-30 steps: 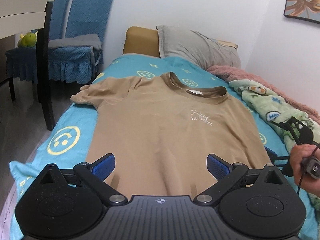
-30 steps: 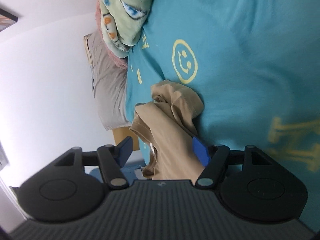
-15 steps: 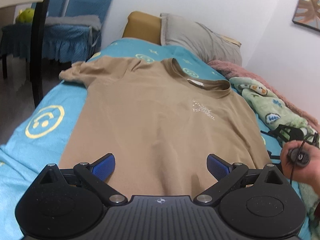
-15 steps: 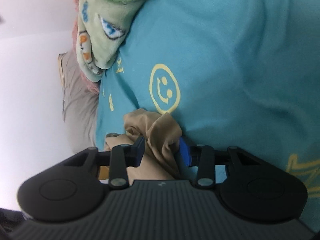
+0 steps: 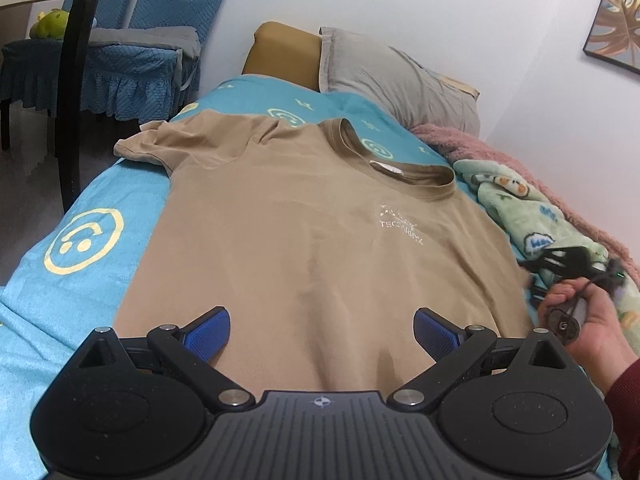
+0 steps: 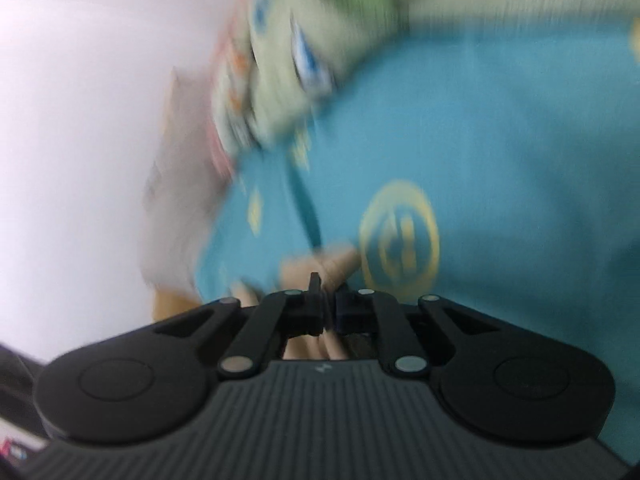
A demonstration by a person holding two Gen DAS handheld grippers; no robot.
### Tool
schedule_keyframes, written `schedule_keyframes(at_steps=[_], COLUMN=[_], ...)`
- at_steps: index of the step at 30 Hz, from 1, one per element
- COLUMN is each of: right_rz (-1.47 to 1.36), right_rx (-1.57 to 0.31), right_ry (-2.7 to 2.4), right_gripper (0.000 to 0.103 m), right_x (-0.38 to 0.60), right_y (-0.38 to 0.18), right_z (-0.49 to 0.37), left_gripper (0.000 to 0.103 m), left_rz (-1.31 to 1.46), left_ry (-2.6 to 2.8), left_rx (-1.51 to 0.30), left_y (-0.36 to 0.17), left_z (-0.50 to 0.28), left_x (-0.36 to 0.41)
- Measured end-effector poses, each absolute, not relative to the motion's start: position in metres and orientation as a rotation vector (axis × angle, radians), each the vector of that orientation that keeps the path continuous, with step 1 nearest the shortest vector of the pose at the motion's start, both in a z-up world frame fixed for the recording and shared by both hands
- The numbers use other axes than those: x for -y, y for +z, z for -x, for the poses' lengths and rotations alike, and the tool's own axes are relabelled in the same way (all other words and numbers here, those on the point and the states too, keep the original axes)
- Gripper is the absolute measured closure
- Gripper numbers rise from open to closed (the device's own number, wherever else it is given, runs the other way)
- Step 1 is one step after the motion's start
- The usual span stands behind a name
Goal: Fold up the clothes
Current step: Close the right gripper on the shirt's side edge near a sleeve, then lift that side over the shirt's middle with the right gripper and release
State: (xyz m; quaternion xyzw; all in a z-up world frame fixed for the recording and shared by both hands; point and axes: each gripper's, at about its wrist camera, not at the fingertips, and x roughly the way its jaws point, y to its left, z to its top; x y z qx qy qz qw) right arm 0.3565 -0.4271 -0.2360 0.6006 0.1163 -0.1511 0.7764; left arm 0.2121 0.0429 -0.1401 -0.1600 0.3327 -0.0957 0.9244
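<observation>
A tan T-shirt (image 5: 304,232) lies flat, front up, on the blue smiley bedsheet (image 5: 80,240), collar toward the pillows. My left gripper (image 5: 320,330) hovers open over the shirt's hem, with cloth below its blue pads (image 5: 208,334) but nothing pinched. In the blurred right wrist view, my right gripper (image 6: 326,300) is shut on the shirt's bunched tan sleeve (image 6: 340,266). In the left wrist view, that right gripper (image 5: 568,260) shows as a dark blur at the shirt's right edge, held by a hand (image 5: 592,328). The sleeve itself is hidden there.
A green cartoon blanket (image 5: 532,216) and a pink blanket (image 5: 460,140) lie along the wall side. A grey pillow (image 5: 392,84) rests at the head. Blue covered chairs (image 5: 132,60) and a dark table leg (image 5: 76,100) stand left of the bed.
The right jaws closed on the bunched sleeve, then the gripper rolled and moved, blurring its view. The left gripper first sank closer to the hem, then held still.
</observation>
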Motion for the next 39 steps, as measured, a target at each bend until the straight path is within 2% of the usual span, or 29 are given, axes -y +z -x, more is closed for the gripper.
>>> schedule_keyframes(at_steps=[2,5,8,10,11,12,13,14,19,28,31,32,33,34,36,39], right_rz=[-1.221,-1.123,-1.123,-1.140,-1.148,-1.155,-1.162,-1.164,-1.147,-1.098,-1.164,-1.199,-1.223,-1.257,-1.317,-1.245], right_rx=[-0.174,-0.201,-0.257,-0.299,-0.329,-0.349,-0.367,-0.380,-0.504,-0.436,-0.413,-0.435,-0.449,-0.464,-0.503,-0.624], right_ry=[-0.361,-0.443,-0.460,-0.411,-0.384,-0.359,-0.334,-0.321,-0.321,-0.185,-0.137,-0.128,-0.147,-0.171,-0.214,-0.205], right_gripper=[0.096,0.095,0.092,0.085,0.060,0.023,0.011,0.011,0.013,0.009,0.013,0.018,0.030,0.035,0.064,0.086], right_x=[0.436,0.453,0.466,0.469,0.470,0.466,0.462,0.459,0.448,0.448,0.451,0.455,0.458,0.461,0.468,0.472], right_y=[-0.220,-0.204,-0.204,-0.208,-0.211,-0.213,-0.215,-0.217,-0.229,-0.241,-0.245,-0.247,-0.248,-0.249,-0.253,-0.254], right_z=[-0.342,-0.333,-0.322,-0.315,-0.312,-0.308,-0.303,-0.300,-0.298,-0.360,-0.384,-0.391,-0.397,-0.399,-0.405,-0.425], left_gripper=[0.004,0.004,0.004,0.004,0.004,0.004,0.004,0.004,0.004,0.003,0.003,0.003,0.003,0.003,0.003,0.003], left_rz=[0.340,0.352,0.350,0.349,0.349,0.348,0.347,0.346,0.362,0.354,0.358,0.363,0.368,0.368,0.364,0.374], left_ry=[-0.199,-0.202,-0.204,-0.206,-0.208,-0.209,-0.212,-0.215,-0.233,-0.242,-0.253,-0.256,-0.260,-0.264,-0.264,-0.266], left_rx=[-0.678,-0.669,-0.653,-0.646,-0.645,-0.645,-0.642,-0.640,-0.627,-0.642,-0.648,-0.652,-0.654,-0.656,-0.665,-0.684], left_y=[-0.139,-0.136,-0.132,-0.130,-0.129,-0.128,-0.127,-0.126,-0.121,-0.125,-0.127,-0.128,-0.129,-0.129,-0.131,-0.135], left_z=[-0.212,-0.211,-0.210,-0.209,-0.208,-0.208,-0.206,-0.205,-0.198,-0.204,-0.209,-0.211,-0.212,-0.214,-0.217,-0.220], left_x=[-0.044,-0.046,-0.045,-0.045,-0.045,-0.045,-0.045,-0.045,-0.047,-0.043,-0.042,-0.042,-0.041,-0.041,-0.039,-0.038])
